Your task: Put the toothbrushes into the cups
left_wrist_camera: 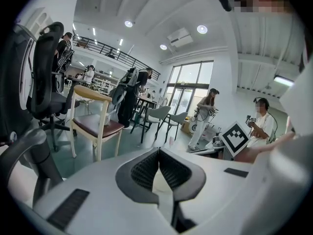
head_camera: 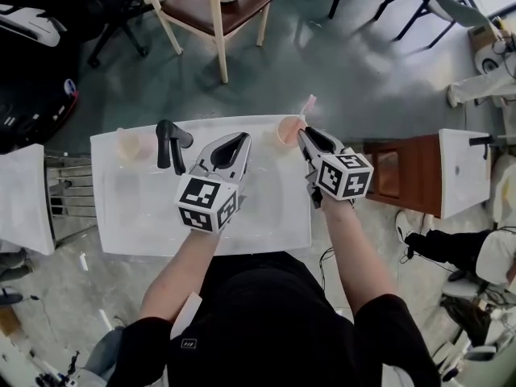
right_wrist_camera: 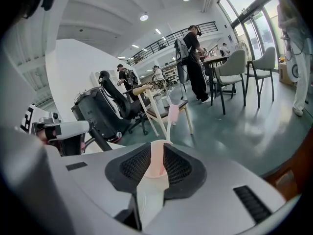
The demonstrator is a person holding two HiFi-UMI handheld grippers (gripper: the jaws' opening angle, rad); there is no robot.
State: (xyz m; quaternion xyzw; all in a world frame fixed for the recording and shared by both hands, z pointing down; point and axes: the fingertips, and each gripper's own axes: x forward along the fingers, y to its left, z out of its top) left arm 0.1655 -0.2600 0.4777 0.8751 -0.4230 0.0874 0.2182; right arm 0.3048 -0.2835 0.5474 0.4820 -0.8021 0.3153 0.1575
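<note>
A pink cup point(head_camera: 287, 129) stands at the far edge of the white table point(head_camera: 266, 224), with a pink toothbrush point(head_camera: 308, 103) leaning upright in it. My right gripper point(head_camera: 304, 134) sits just behind that cup; in the right gripper view its jaws point(right_wrist_camera: 157, 150) stand apart, with the cup point(right_wrist_camera: 156, 160) showing through the gap and the toothbrush head point(right_wrist_camera: 172, 114) above. The pads press on nothing. A pale second cup point(head_camera: 129, 145) stands far left on the table. My left gripper point(head_camera: 239, 140) hovers mid-table, shut and empty point(left_wrist_camera: 158, 151).
A black angled fixture point(head_camera: 169, 143) stands between the pale cup and my left gripper. Beyond the table is a wooden chair point(head_camera: 214, 2). A brown stool point(head_camera: 403, 176) and a white side table point(head_camera: 463, 172) stand to the right, another white surface point(head_camera: 20, 200) to the left.
</note>
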